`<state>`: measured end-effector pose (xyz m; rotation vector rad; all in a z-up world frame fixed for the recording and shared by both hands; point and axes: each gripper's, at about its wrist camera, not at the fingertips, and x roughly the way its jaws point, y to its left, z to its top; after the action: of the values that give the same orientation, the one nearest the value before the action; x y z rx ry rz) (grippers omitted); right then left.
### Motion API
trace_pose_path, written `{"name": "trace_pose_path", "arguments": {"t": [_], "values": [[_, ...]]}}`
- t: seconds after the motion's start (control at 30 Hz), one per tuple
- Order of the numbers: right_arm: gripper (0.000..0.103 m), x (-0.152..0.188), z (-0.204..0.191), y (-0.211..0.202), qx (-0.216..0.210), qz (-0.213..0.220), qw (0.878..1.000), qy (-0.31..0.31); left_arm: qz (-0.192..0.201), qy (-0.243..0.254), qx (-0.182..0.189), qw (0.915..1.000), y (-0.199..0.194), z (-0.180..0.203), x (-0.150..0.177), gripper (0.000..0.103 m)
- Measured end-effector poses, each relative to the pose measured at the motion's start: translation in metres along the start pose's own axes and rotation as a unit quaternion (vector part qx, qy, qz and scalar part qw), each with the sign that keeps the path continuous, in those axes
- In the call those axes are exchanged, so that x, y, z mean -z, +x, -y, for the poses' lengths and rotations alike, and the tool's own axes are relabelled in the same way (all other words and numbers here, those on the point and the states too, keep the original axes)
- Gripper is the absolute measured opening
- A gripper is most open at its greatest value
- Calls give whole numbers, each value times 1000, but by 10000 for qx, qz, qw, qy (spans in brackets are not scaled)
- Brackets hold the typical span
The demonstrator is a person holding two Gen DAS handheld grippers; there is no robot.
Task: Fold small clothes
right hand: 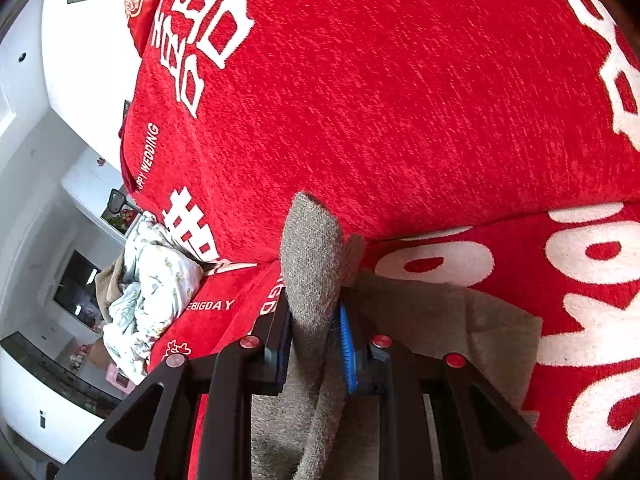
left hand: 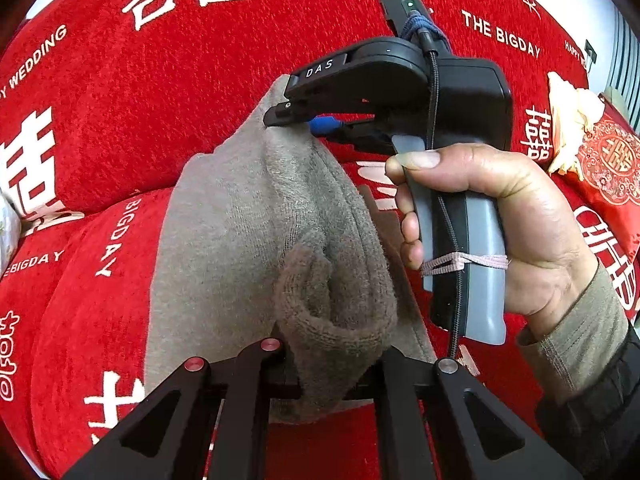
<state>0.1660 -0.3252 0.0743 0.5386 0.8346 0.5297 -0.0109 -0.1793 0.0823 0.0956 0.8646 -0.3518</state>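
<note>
Grippers both pinch the grey garment (left hand: 248, 240) mid-fold: left gripper (left hand: 320, 376) near, right gripper (right hand: 316, 344) far; next I lay it flat.

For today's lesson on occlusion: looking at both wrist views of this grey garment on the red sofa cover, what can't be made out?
1. Left wrist view: the left tool tips are buried under the bunched grey garment.
2. Left wrist view: the garment's type is unclear; folds and the right tool hide its outline.
3. Right wrist view: the garment's lower part is cut off by the frame's bottom edge.
4. Right wrist view: the floral cloth is crumpled, its kind unreadable.
</note>
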Motion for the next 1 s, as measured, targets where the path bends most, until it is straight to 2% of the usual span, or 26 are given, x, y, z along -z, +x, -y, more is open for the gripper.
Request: {"name": "trace_pose_path", "arguments": {"t": [0.53,1.0], "values": [[23,5,30,-7,193,-30,9996,218,-147,70,89,9998,15,16,-2,10],[23,7,39,-8,281,-100,9992,268,-259,-112,352,9990,22,7,-3,10]]}}
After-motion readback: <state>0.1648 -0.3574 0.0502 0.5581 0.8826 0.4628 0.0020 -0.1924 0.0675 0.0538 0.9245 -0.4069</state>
